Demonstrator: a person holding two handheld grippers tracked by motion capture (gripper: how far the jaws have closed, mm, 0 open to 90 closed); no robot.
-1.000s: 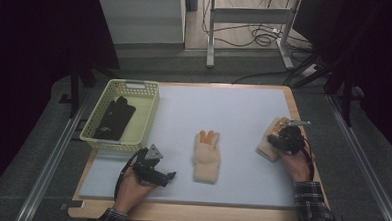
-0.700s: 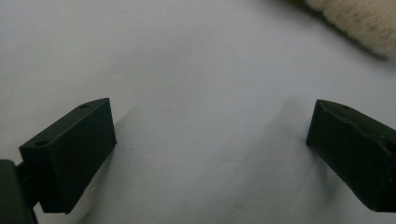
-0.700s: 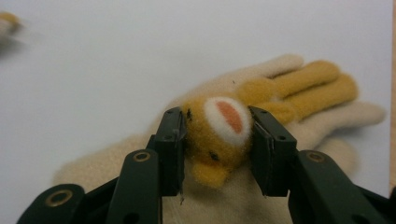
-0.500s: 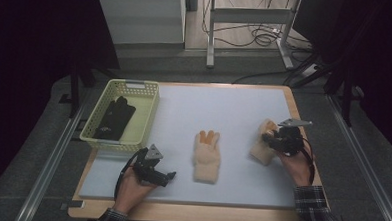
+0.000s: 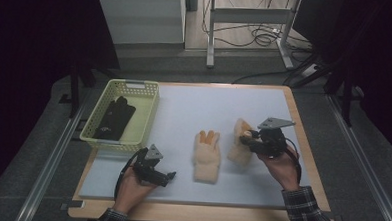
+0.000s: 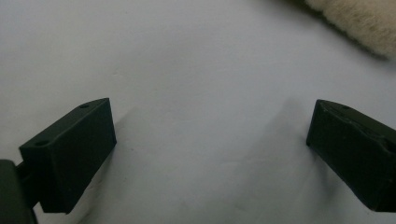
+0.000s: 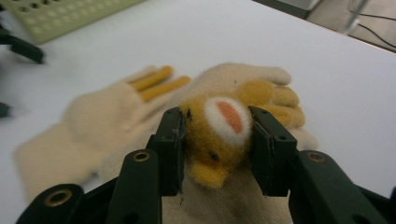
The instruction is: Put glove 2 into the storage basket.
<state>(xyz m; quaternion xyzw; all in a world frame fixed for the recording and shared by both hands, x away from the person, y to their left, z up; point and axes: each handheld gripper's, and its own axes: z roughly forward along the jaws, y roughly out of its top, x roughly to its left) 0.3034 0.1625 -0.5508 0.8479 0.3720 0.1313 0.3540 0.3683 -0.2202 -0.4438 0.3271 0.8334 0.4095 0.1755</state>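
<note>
Cream glove (image 5: 241, 145) is pinched in the right hand-held gripper (image 5: 247, 141) in the high view, just right of a second cream glove (image 5: 206, 156) lying flat mid-worktop (image 5: 219, 104); the left hand-held gripper (image 5: 167, 177) rests left of that second glove, below the yellow basket (image 5: 144, 119). Left gripper view: jaws spread wide over bare worktop. Right gripper view: both jaws clamp the glove's orange patch (image 7: 219, 133), with the second glove behind it.

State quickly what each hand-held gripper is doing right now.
Left hand-held gripper: open, holding nothing.
Right hand-held gripper: closed on the cream glove.
</note>
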